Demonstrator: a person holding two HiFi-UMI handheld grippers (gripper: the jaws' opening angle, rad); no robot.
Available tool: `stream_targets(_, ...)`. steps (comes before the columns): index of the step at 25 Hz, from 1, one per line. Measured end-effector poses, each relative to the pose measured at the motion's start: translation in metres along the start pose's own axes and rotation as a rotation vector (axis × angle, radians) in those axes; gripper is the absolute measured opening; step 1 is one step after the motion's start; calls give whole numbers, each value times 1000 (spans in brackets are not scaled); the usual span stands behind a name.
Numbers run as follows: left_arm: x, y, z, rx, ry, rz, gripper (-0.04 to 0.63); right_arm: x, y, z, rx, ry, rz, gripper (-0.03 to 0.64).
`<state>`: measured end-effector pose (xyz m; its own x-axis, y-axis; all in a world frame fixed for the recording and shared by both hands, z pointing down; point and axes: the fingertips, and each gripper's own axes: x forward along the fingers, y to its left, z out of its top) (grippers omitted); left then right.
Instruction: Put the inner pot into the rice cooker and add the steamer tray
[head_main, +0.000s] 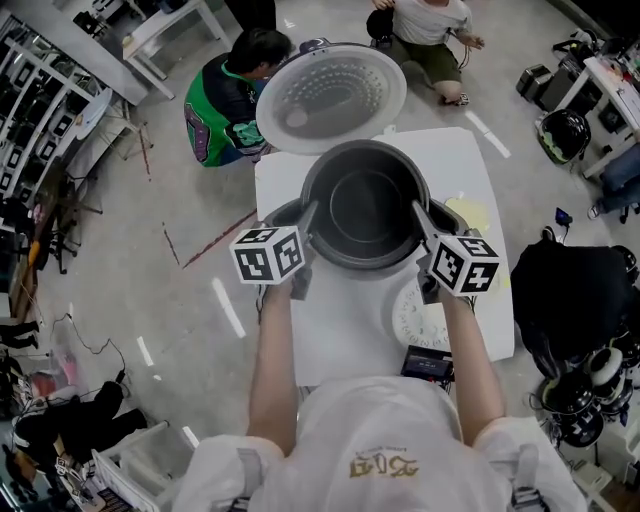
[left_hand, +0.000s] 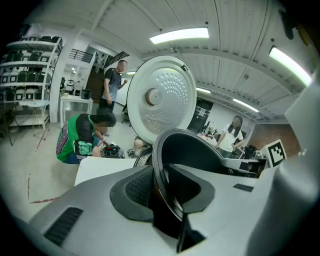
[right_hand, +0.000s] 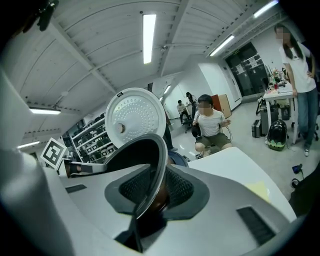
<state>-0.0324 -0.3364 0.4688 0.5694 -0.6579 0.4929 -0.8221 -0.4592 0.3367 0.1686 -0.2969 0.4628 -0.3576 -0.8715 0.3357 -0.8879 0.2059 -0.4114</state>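
Note:
The dark inner pot (head_main: 365, 205) hangs level in the mouth of the rice cooker (head_main: 280, 215), whose body shows at both sides of it; whether the pot rests in it I cannot tell. My left gripper (head_main: 308, 215) holds the pot's left rim, and my right gripper (head_main: 418, 215) holds the right rim. In the left gripper view the rim (left_hand: 162, 165) runs between the pads of the left gripper (left_hand: 165, 195). The right gripper view shows the same, the rim (right_hand: 152, 165) standing between the right gripper's (right_hand: 150, 192) pads. The white perforated steamer tray (head_main: 412, 318) lies on the table below my right hand.
The cooker's lid (head_main: 330, 95) stands open behind the pot. The white table (head_main: 340, 340) also carries a small black device (head_main: 428, 363). One person in green (head_main: 225, 105) crouches beyond the table and another (head_main: 430, 30) sits farther back. A black chair (head_main: 570, 290) stands at the right.

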Motion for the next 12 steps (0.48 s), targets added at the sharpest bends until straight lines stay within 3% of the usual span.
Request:
stream_targets(7, 12, 7, -11, 131, 70, 83, 123, 8, -7, -8, -80, 50, -61, 115)
stream_targets(12, 18, 12, -16, 156, 85, 106, 129, 15, -11, -9, -146, 67, -120, 127)
